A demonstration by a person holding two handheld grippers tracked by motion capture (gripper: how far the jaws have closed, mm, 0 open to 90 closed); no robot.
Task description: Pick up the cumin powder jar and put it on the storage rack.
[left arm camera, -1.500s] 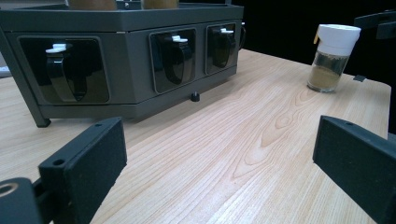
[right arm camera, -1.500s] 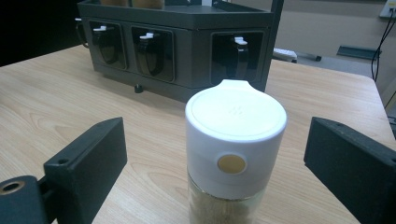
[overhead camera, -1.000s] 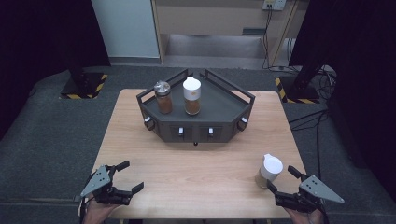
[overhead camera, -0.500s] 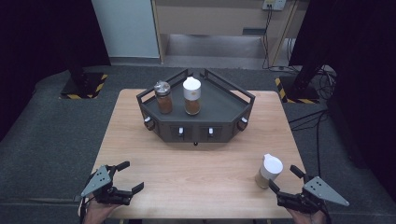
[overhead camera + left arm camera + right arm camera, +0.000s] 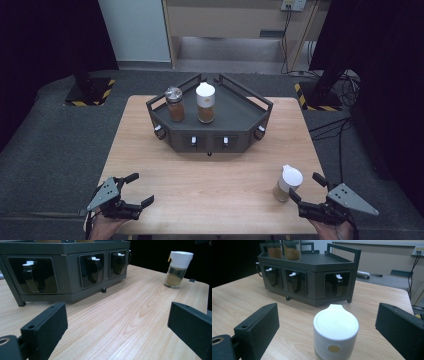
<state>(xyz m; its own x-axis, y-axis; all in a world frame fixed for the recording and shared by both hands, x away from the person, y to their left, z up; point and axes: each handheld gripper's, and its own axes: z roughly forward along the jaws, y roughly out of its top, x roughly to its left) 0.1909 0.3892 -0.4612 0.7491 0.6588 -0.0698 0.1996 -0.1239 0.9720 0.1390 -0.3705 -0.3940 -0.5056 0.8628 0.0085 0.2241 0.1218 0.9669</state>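
A dark hexagonal rack [image 5: 235,120] stands at the back middle of the wooden table and carries a silver-capped spice jar [image 5: 174,104] and a white-capped spice jar [image 5: 205,103]. A third white-capped jar [image 5: 288,183] stands alone on the table at the front right. My right gripper [image 5: 308,192] is open just behind this jar, whose white cap [image 5: 336,327] sits between the spread jaws, untouched. My left gripper [image 5: 139,189] is open at the front left over bare wood, with the rack [image 5: 65,267] ahead and the lone jar [image 5: 178,268] far off.
The rack's front faces hold dark recessed windows with white-tipped levers [image 5: 294,280]. Grey floor mats surround the table [image 5: 210,175], with black stands and cables [image 5: 325,90] at the back right. Bare wood lies between the rack and the front edge.
My right gripper has slid slightly right and nearer the front edge. The left gripper and the jars hold still.
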